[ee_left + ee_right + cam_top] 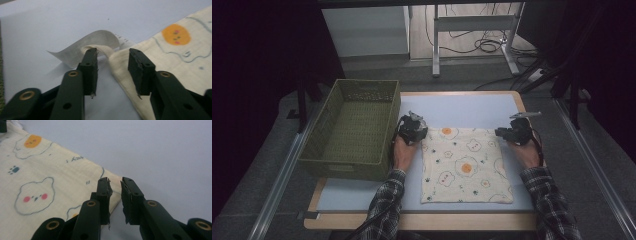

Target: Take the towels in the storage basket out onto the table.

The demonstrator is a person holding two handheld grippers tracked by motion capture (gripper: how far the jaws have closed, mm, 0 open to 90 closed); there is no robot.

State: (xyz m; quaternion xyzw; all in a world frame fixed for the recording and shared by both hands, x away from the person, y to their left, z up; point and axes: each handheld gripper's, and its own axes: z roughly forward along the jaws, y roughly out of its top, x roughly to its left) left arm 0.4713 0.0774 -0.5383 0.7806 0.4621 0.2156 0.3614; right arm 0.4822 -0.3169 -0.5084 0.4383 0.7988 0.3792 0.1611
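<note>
A cream cloth printed with fried eggs and bears lies flat on the pale blue table. My left gripper is at its far left corner. In the left gripper view the jaws stand apart, open. The curled-up corner and its white label lie between them, with the left pad touching the curl. My right gripper is at the cloth's far right corner. In the right gripper view the jaws leave a narrow gap over the corner of the cloth, which lies flat.
A green woven basket, with nothing inside, stands at the table's left, close to my left hand. Bare tabletop runs beyond the cloth and along the front edge. Beyond the table are a metal frame's legs and cables on the floor.
</note>
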